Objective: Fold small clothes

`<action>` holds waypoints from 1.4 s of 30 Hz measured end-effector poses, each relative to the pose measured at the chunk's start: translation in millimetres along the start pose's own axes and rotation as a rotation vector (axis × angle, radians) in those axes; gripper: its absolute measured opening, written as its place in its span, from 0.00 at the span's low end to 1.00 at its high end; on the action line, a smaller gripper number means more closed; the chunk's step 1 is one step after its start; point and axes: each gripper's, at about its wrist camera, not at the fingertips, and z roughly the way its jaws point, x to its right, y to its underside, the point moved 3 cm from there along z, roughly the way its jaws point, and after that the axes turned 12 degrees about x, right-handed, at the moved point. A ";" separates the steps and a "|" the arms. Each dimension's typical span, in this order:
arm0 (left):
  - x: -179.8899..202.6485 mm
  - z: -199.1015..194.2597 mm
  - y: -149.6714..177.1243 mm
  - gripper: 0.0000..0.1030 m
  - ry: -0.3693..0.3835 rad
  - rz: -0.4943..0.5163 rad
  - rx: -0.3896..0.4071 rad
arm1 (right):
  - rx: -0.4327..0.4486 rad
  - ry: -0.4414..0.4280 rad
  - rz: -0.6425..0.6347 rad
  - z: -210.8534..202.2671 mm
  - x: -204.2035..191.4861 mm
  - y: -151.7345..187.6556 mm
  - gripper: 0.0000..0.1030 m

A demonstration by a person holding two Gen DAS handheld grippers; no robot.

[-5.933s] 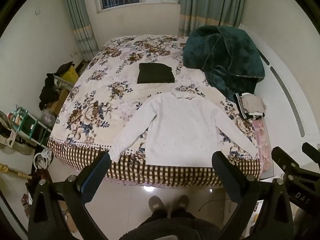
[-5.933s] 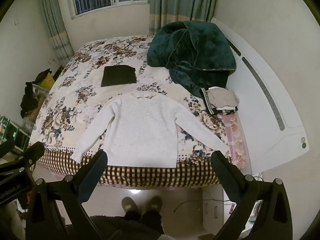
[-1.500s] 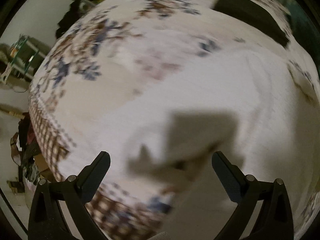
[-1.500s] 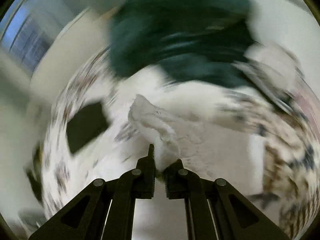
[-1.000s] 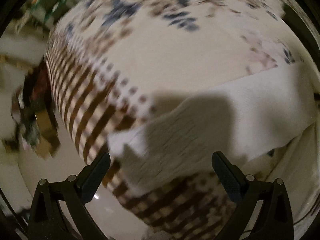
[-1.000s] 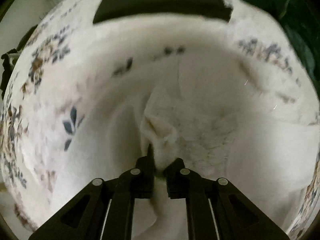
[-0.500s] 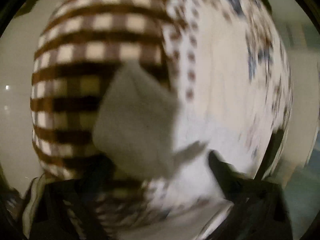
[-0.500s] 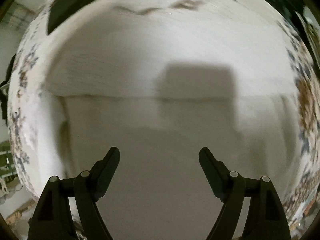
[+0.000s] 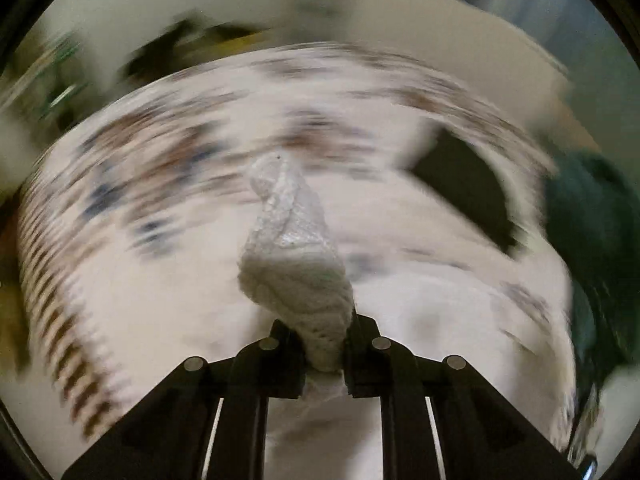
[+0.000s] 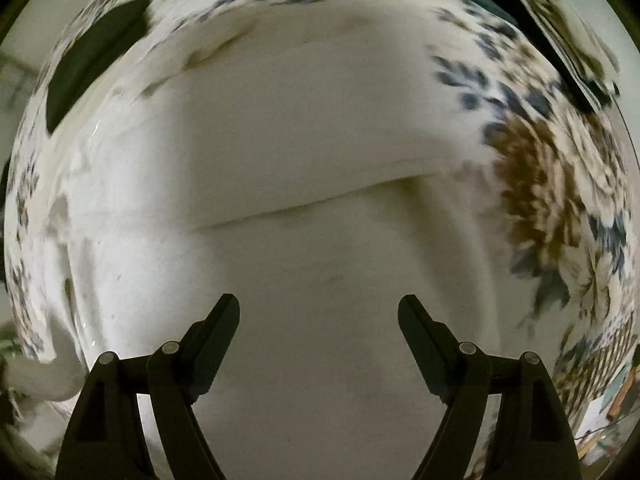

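Left wrist view: white sweater (image 9: 294, 264), one sleeve end bunched between the closing jaws of the left gripper (image 9: 325, 336), pads pressing it; a second ago those jaws stood wide over the flat sleeve. Right gripper (image 10: 319, 316), wide apart and empty above the sweater's body, formerly pinched its fabric. Floral bedspread (image 10: 560, 184) beneath; folded dark garment (image 9: 468, 184), green blanket (image 9: 592, 216) beyond.

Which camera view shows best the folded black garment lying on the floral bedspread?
The left wrist view: the folded black garment appears there as a whole dark patch on the floral bedspread, though blurred. The right wrist view shows it only squeezed against the upper-left edge, distorted.
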 end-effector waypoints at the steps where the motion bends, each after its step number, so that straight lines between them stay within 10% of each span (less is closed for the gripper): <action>1: 49.7 3.9 8.0 0.11 0.080 0.064 -0.011 | 0.008 0.000 0.025 -0.6 18.5 -1.3 0.81; 7: 254.1 3.6 100.1 0.11 0.411 0.250 -0.153 | 0.042 0.052 0.120 -11.2 119.9 -15.3 0.81; 13: 347.9 6.5 178.1 0.23 0.511 0.379 -0.372 | 0.026 0.051 0.223 -35.2 217.0 -30.2 0.81; 19: 299.7 -15.9 151.3 0.90 0.442 0.431 -0.279 | 0.023 -0.073 0.235 -60.5 232.7 -45.7 0.81; 26: 163.9 47.5 89.9 0.90 0.032 0.436 -0.202 | 0.048 -0.218 0.195 -50.9 150.3 -108.1 0.81; 31: 120.3 130.8 82.0 0.90 -0.103 0.465 -0.243 | -0.016 -0.217 0.214 6.3 102.2 -142.5 0.81; 33: 114.3 159.4 82.8 0.90 -0.144 0.483 -0.254 | -0.047 -0.195 0.205 32.2 90.8 -147.5 0.69; 35: 106.0 179.7 78.4 0.93 -0.170 0.483 -0.270 | -0.063 -0.139 0.154 49.6 77.0 -149.2 0.14; 39: 83.5 199.4 66.7 1.00 -0.150 0.390 -0.319 | 0.063 -0.066 0.067 42.9 60.4 -160.3 0.08; 42: 81.9 183.4 61.7 1.00 -0.109 0.387 -0.328 | -0.016 -0.058 0.037 51.8 53.5 -160.2 0.09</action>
